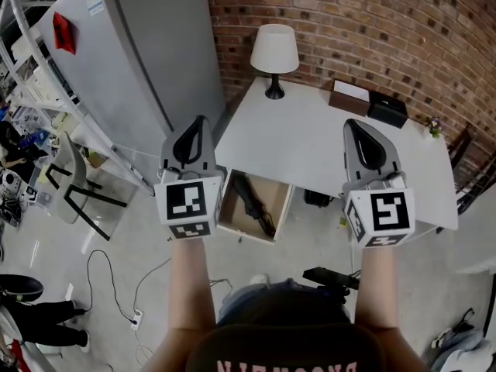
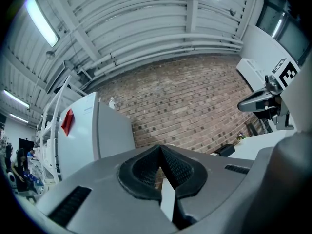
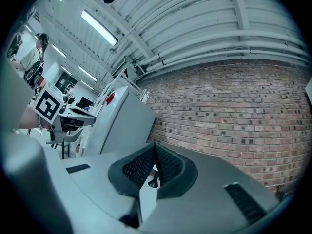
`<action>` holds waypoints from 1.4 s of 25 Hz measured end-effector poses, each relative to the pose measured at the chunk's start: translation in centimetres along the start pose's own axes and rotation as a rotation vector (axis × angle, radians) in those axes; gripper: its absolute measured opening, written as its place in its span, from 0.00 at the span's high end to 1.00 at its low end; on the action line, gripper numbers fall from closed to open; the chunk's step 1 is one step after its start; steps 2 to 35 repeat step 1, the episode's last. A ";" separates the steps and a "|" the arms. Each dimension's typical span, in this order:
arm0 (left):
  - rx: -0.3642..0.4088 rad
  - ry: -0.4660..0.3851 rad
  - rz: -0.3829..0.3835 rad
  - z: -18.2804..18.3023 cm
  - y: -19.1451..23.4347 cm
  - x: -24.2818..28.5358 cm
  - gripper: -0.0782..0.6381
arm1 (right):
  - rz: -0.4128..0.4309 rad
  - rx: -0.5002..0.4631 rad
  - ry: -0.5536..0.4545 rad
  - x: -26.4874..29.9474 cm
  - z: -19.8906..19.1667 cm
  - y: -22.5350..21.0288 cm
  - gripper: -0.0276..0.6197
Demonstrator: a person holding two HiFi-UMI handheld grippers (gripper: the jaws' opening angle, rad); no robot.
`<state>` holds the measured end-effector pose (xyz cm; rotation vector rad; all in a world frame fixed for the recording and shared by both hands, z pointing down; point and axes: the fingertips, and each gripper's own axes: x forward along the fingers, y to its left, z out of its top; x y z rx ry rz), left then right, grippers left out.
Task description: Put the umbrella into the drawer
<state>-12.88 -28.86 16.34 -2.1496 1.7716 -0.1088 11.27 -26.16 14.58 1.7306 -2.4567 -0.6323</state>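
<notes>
**Umbrella in drawer, drawer open**

Status: the dark folded umbrella (image 1: 252, 200) lies inside the open drawer (image 1: 277, 196) under the white desk (image 1: 310, 142), so the placing looks done. My read is that the only thing left is pushing the drawer shut, if that counts.

Left fingers (image 1: 201, 122) are pressed fully together with nothing between them. Right fingers (image 1: 350, 124) are the same: closed, empty.

Pose: both hands are raised in front of me, high above the drawer and well apart, one on each side of it. Both sets of fingers point forward and slightly up toward the brick wall (image 1: 372, 22). Neither touches the desk or the umbrella.
</notes>
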 end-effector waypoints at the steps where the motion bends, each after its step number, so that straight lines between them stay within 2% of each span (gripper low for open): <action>1: 0.001 -0.001 -0.003 0.0 -0.1 0.1 0.89 | -0.002 0.003 0.001 0.0 0.0 -0.1 0.96; 35: 0.001 -0.001 -0.003 0.0 -0.1 0.1 0.89 | -0.002 0.003 0.001 0.0 0.0 -0.1 0.96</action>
